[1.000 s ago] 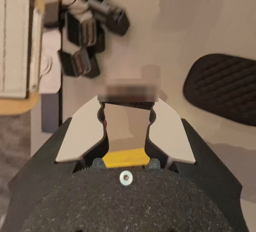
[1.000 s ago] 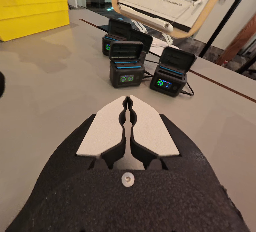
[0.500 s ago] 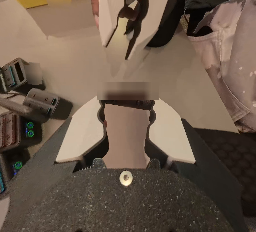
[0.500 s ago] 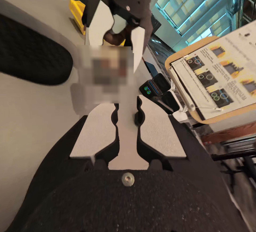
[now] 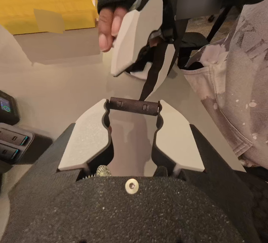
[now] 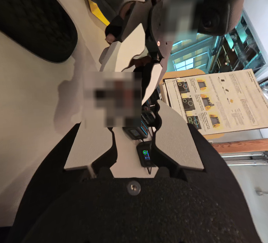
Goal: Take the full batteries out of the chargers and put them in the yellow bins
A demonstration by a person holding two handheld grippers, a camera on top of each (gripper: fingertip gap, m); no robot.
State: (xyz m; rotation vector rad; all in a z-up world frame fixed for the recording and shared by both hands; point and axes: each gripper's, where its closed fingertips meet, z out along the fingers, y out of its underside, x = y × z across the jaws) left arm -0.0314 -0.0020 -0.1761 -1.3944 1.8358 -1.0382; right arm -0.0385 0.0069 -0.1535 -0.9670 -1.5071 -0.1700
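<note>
My left gripper [image 5: 133, 106] is shut on a dark textured battery [image 5: 133, 107], held crosswise between its fingertips above the grey table [image 5: 65, 90]. My right gripper [image 5: 130, 86] faces it from just beyond, jaws wide apart, with one fingertip close to the battery's far side. In the right wrist view my right gripper [image 6: 134, 109] is open; a mosaic patch hides its left fingertip and the battery. The yellow bin [image 5: 43, 3] stands at the far left. Black chargers [image 5: 13, 146] with batteries in their slots sit at the left edge, and they also show in the right wrist view [image 6: 145, 154] with green rings lit.
A person's hand [image 5: 107, 22] holds the right gripper, and light trousers [image 5: 232, 90] are close on the right. A clipboard with an instruction sheet [image 6: 210, 102] stands behind the chargers. A black padded chair seat [image 6: 29, 18] lies beyond the table edge. Left and right tips are no more than a few centimetres apart.
Both grippers have swung round to face each other. The right gripper has gone from shut to wide open and come close to the battery. The left gripper still holds the battery.
</note>
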